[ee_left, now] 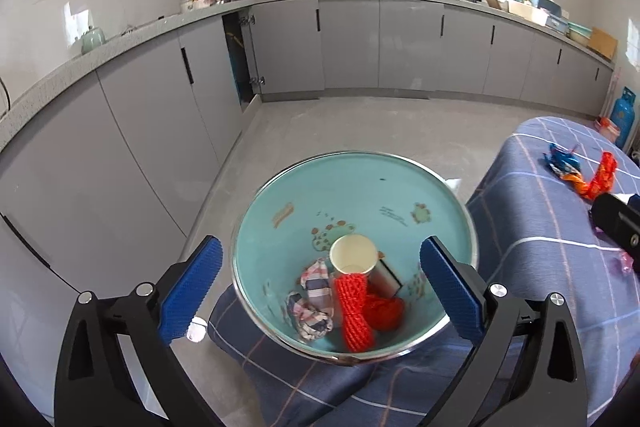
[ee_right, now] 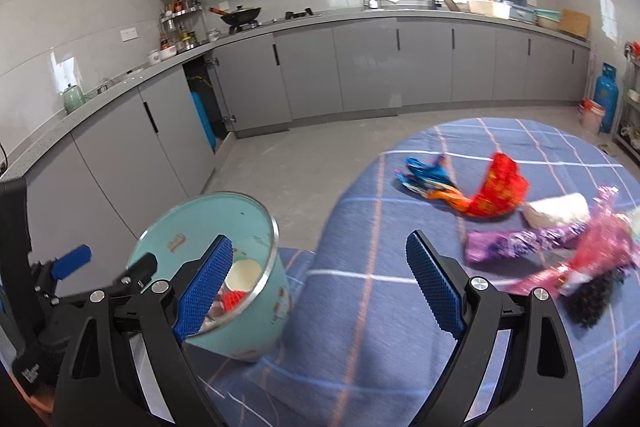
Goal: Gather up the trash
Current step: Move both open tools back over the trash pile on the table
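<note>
Pale turquoise enamel lines the round metal-rimmed bin, and only the left wrist view looks straight down into it: a white paper cup, a bundle of red cord, a crumpled checked cloth and a small grey box lie at its bottom. The right wrist view shows the bin from the side, standing at the edge of the blue checked tablecloth, and further trash spread on the cloth: a blue and orange wrapper, a red foil wrapper, a purple foil wrapper, a pink foil wrapper and a white roll.

The left gripper hangs over the bin, tilted downward, its blue-padded fingers spread wide and touching nothing. The right gripper points down at bare cloth beside the bin, fingers likewise wide apart and empty.
</note>
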{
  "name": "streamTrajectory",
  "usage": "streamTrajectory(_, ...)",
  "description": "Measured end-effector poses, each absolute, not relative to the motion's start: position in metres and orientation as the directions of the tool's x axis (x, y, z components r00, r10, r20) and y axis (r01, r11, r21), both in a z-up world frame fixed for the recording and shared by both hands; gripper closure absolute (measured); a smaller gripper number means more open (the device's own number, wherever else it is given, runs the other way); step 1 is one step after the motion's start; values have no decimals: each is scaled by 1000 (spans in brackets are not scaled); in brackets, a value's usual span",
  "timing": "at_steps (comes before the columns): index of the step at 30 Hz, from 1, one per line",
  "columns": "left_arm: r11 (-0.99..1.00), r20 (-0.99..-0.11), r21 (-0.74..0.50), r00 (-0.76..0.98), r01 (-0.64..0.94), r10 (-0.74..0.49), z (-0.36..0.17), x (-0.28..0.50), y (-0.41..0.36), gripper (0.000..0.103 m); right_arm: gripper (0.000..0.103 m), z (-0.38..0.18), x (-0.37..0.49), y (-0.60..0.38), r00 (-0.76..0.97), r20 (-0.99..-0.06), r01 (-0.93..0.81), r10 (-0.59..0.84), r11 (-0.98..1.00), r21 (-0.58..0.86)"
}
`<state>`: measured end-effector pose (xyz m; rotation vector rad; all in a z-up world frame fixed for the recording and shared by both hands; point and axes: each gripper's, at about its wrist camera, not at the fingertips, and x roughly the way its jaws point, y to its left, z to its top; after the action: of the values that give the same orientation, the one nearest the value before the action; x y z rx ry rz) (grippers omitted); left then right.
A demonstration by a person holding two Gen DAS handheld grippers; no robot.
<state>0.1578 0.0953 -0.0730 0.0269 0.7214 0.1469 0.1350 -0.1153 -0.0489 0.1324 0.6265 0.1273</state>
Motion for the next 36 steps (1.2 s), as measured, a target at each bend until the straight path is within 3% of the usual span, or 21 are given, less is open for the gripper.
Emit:
streamTrajectory(26,988,-664,87,747,128,-38,-56,118,-22,6,12,-61,49,-240,813,-581,170,-36,969,177)
streamTrajectory(33,971,-662,88,742,221,-108,-63,111,-57,7,18,-69,30,-276,800,-592,255,-103,950,180)
streamTrajectory(36,958,-674,62,720,281,-167,-69,113,-75,14,23,-72,26,-292,791,-601,282,-117,941,187)
